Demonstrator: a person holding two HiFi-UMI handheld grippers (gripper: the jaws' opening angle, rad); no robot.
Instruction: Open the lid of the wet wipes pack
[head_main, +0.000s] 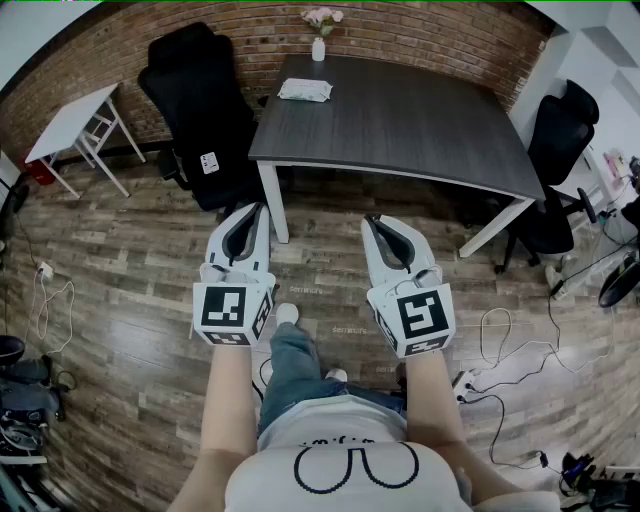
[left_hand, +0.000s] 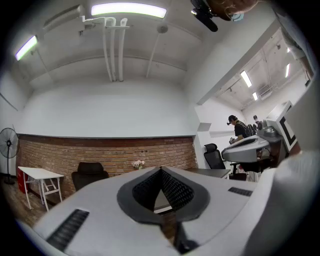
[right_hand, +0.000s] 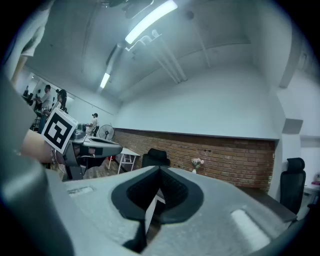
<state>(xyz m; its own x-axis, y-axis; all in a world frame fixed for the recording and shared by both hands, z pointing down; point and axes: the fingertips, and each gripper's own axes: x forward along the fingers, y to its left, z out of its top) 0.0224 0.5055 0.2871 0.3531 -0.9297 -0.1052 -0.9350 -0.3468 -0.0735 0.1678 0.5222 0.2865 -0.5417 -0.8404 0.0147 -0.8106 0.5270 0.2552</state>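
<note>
The left tool (head_main: 254, 214) and right tool (head_main: 374, 222) are hovering clenched and empty at mid-frame, well apart from the pack (head_main: 305, 90) lying upper centre on the worktop (head_main: 400, 120). The approach is only beginning; the next move likely means walking closer and unclenching at the pack.

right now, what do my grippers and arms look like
Both the left gripper and right gripper are white tapering shells with black ribbed lining inside the fingers. Each carries a white cube with black square markers. No cables show. The arms are bare; the person wears a white T-shirt with a dark printed outline.
</note>
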